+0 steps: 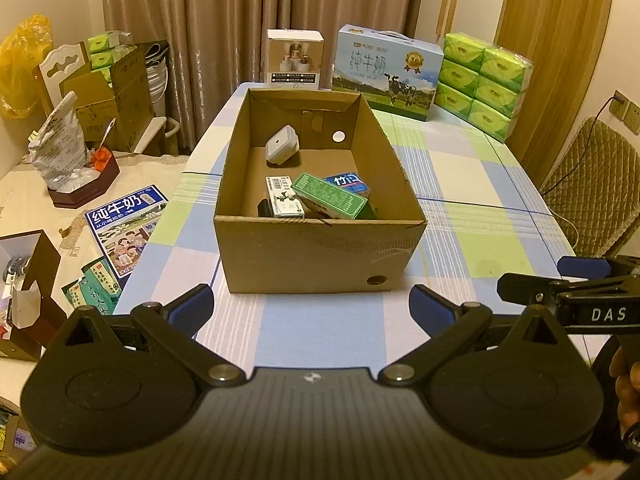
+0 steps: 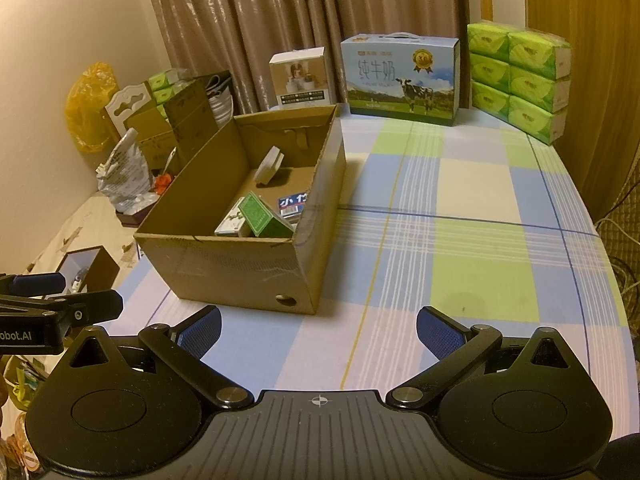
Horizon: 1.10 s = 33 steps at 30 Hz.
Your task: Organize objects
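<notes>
An open cardboard box (image 1: 316, 256) stands on the checked tablecloth; it also shows in the right wrist view (image 2: 236, 268). Inside lie a green box (image 1: 330, 196), a white box (image 1: 285, 197), a blue carton (image 1: 347, 183) and a white square device (image 1: 282, 146). My left gripper (image 1: 312, 312) is open and empty, just in front of the box. My right gripper (image 2: 319, 332) is open and empty, in front of the box's right corner; it also shows in the left wrist view (image 1: 568, 284).
At the table's far edge stand a white product box (image 1: 294, 59), a blue milk carton case (image 1: 386, 72) and a stack of green tissue packs (image 1: 482, 84). A cluttered side table (image 1: 48, 216) is on the left. A padded chair (image 1: 592, 184) is on the right.
</notes>
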Each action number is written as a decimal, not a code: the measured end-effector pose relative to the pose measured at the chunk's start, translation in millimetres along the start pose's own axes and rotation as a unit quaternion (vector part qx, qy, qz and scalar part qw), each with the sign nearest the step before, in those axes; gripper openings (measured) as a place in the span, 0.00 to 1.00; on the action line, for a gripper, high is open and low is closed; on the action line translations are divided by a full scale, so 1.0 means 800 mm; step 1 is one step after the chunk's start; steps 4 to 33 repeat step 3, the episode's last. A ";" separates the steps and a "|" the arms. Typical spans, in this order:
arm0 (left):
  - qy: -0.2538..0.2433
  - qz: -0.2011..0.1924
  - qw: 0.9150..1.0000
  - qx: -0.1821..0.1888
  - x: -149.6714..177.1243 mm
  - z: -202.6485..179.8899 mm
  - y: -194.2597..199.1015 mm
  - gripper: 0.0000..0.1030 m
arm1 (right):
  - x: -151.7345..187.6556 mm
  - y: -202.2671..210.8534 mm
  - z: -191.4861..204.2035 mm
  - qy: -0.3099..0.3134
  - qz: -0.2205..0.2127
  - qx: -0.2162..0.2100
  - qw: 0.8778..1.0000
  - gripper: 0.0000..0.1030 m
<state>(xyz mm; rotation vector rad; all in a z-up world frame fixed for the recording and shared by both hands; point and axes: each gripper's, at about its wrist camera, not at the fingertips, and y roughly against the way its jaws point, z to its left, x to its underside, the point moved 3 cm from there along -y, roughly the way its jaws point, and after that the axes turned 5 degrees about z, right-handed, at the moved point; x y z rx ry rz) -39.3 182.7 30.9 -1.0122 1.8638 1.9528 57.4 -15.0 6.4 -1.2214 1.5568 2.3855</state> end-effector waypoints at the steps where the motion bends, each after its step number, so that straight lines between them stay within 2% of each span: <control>1: 0.000 -0.002 1.000 0.003 0.000 0.000 0.000 0.99 | -0.001 0.000 -0.001 -0.001 -0.001 0.000 1.000 0.98; 33: 0.006 -0.008 1.000 0.009 0.001 0.001 0.002 0.99 | -0.001 0.000 -0.005 -0.002 -0.003 0.000 1.000 0.98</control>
